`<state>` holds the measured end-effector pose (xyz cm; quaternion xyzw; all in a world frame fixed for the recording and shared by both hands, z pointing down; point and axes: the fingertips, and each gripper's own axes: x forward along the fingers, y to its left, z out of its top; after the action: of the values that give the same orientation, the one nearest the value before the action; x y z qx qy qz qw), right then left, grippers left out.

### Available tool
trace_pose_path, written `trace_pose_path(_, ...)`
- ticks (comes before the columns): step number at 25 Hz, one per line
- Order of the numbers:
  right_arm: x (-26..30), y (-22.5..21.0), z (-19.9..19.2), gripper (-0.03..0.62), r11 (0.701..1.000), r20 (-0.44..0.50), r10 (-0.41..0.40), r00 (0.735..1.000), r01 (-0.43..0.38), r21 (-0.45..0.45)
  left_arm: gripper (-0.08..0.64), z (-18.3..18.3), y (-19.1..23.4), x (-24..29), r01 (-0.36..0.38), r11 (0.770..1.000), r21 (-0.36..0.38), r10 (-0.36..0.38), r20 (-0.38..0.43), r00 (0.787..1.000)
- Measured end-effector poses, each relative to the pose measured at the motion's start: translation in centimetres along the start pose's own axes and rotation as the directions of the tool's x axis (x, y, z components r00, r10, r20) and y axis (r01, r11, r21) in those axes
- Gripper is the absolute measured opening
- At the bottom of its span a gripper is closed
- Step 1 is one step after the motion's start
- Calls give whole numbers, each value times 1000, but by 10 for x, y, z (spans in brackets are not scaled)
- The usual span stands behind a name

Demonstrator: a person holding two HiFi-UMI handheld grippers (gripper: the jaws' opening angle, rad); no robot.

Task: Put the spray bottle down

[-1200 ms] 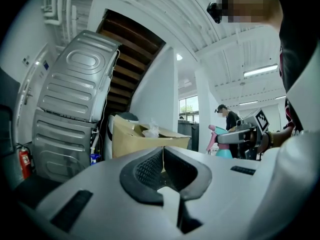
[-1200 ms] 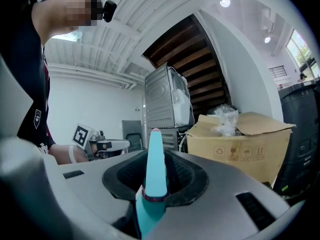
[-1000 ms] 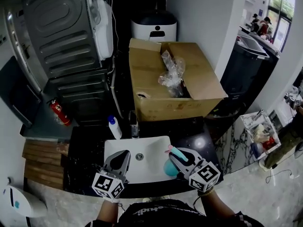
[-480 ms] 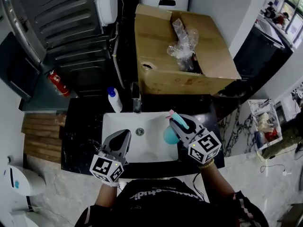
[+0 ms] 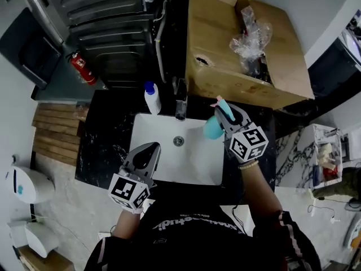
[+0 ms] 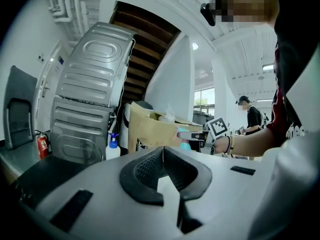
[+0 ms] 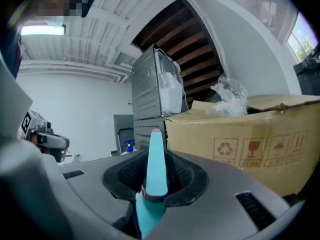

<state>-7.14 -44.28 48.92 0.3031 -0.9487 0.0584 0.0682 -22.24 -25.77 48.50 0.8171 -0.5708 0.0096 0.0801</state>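
Observation:
The teal spray bottle (image 5: 213, 127) has a pink-tipped nozzle and hangs over the far right corner of the white sink (image 5: 151, 133). My right gripper (image 5: 225, 114) is shut on it, close to the cardboard box (image 5: 225, 44). In the right gripper view the bottle's neck (image 7: 156, 169) stands upright between the jaws. My left gripper (image 5: 148, 150) is shut and empty over the sink's near left edge; its jaws meet in the left gripper view (image 6: 162, 154). That view also shows the bottle (image 6: 184, 145) far off to the right.
A faucet (image 5: 180, 103) stands at the sink's far rim. A white bottle with a blue cap (image 5: 151, 99) stands on the black marbled counter (image 5: 107, 143). The open box holds crumpled plastic (image 5: 251, 38). A red fire extinguisher (image 5: 82, 69) and a grey appliance (image 5: 107, 4) are at the far left.
My right gripper has carried the spray bottle away from me, from the sink's near right side to its far right corner by the box. The left gripper has sunk a little.

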Motion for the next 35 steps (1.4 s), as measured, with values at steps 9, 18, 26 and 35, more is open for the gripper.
trace_pose_path(9,66,-32,-16,118,999,-1,-10,1000,10,-46,17,-12,19,-7,-78,997,-18,77,-26,997)
trace_pose_path(18,100,-43,-42,115,997,24,-12,1000,14,-82,16,-18,35,-16,-149,988,-33,148,-43,988)
trace_pose_path(26,101,-40,-44,124,995,57,5,998,1,-99,15,-18,39,-20,-180,983,-40,178,-41,983)
trace_pose_path(35,88,-37,-46,224,996,33,30,999,-27,-88,15,-13,29,-22,-143,990,-19,143,-33,989)
